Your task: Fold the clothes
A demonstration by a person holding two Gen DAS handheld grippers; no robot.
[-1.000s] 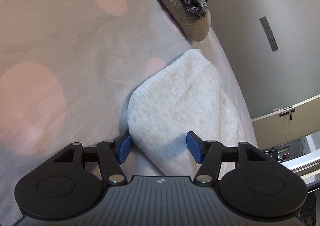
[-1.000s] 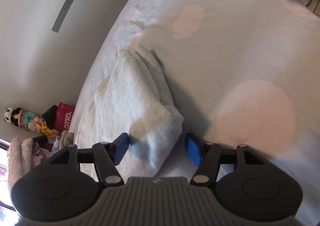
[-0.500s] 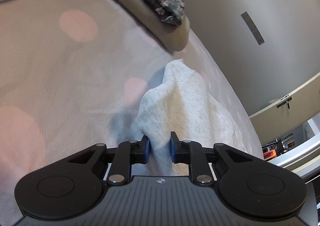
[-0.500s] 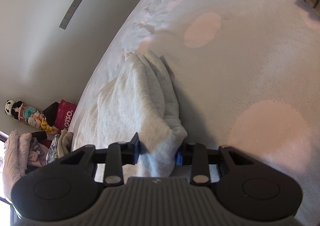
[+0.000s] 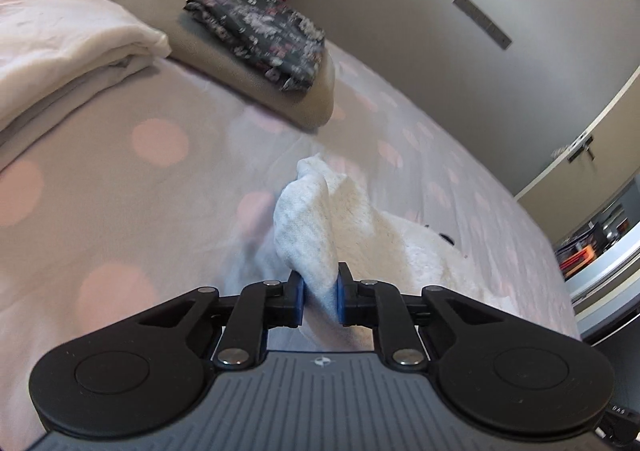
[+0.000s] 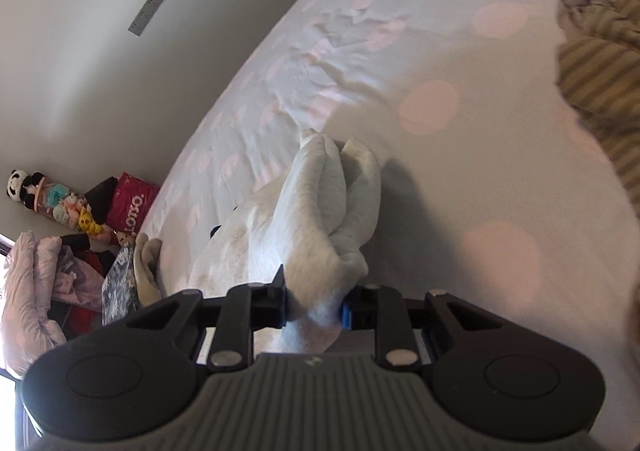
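Note:
A white fleecy garment [image 5: 316, 219] lies bunched on the bed, and both grippers hold it up by its near edge. My left gripper [image 5: 319, 297] is shut on one corner, the cloth squeezed between the blue pads. In the right wrist view the same white garment [image 6: 320, 211] rises in thick folds from my right gripper [image 6: 314, 307], which is shut on its other corner. The rest of the garment trails down onto the sheet beyond the fingers.
The bed sheet [image 5: 120, 211] is pale with pink dots. Folded piles sit far left: a dark floral garment [image 5: 260, 35] on a beige one, and a cream one [image 5: 60, 39]. A striped garment [image 6: 600, 83] lies at the right. Toys and bags [image 6: 80, 207] stand beside the bed.
Both grippers went from open around the garment's corners to shut on them, then lifted the edge off the sheet and tilted up, bringing more of the room into view.

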